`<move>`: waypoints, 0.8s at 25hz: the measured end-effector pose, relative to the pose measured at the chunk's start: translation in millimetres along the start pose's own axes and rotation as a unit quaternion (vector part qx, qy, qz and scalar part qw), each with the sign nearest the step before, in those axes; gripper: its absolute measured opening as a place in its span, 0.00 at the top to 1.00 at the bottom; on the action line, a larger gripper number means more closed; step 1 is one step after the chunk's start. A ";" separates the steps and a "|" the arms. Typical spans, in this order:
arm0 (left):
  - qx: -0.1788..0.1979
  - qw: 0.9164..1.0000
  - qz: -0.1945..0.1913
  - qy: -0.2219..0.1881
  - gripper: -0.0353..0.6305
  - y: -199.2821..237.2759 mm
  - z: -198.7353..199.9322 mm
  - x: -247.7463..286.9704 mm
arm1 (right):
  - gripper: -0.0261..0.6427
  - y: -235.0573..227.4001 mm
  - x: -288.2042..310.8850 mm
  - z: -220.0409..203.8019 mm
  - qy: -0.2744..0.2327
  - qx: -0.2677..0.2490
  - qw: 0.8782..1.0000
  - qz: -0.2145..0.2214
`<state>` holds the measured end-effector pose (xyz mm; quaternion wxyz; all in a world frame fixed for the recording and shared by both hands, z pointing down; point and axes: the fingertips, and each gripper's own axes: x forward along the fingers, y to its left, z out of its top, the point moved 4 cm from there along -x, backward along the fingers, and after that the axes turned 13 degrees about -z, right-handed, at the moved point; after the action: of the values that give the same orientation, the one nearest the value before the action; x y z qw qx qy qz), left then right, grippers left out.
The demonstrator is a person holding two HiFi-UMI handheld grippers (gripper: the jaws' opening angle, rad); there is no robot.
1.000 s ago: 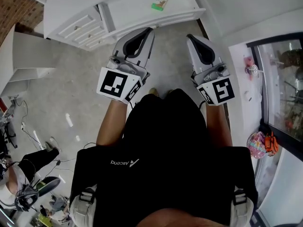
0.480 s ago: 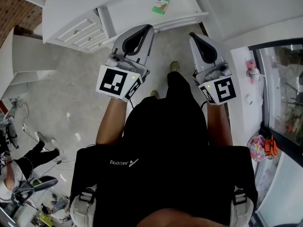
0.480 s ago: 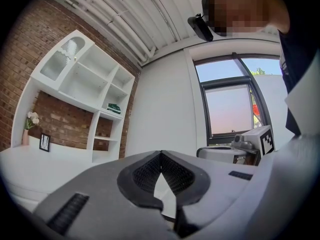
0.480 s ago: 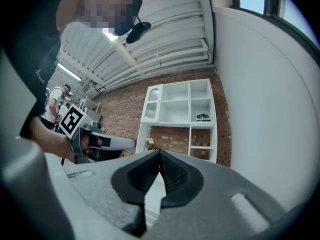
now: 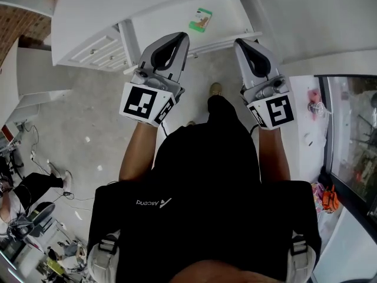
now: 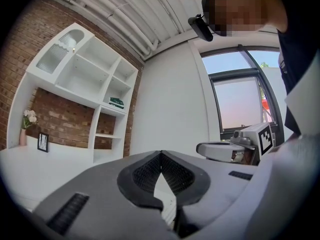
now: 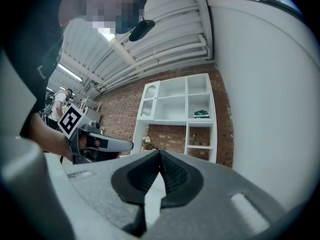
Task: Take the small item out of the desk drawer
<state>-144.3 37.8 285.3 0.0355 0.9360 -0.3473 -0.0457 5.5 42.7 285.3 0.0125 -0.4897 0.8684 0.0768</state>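
Note:
A white desk [image 5: 147, 5] stands ahead at the top of the head view, with a stack of closed drawers [image 5: 97, 47] on its left side. A small green packet [image 5: 200, 19] lies on the desk top. No item inside a drawer shows. My left gripper [image 5: 182, 36] and right gripper [image 5: 238, 42] are held side by side above the floor, short of the desk's front edge. Both are shut with nothing between the pads. The left gripper view shows its jaws [image 6: 160, 152] met at the tip, and the right gripper view shows the same [image 7: 160, 152].
A white shelf unit [image 6: 85, 84] hangs on a brick wall above the desk. A glass door [image 5: 353, 134] and a white ledge run along the right. Another person [image 5: 23, 193] sits at the lower left among cables. My foot [image 5: 215, 89] is on the concrete floor.
The desk has slid down in the head view as I step toward it. Both grippers stay shut and keep their places in front of me.

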 end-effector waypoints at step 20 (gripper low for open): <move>-0.031 0.992 0.074 0.097 0.95 95.4 -70.2 148.9 | 0.96 -140.5 103.4 -53.5 0.014 0.018 0.998 0.062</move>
<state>-86.0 -129.2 355.3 0.1013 0.9063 -0.4086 0.0370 74.4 -124.2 311.1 0.0039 -0.4353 0.8986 0.0550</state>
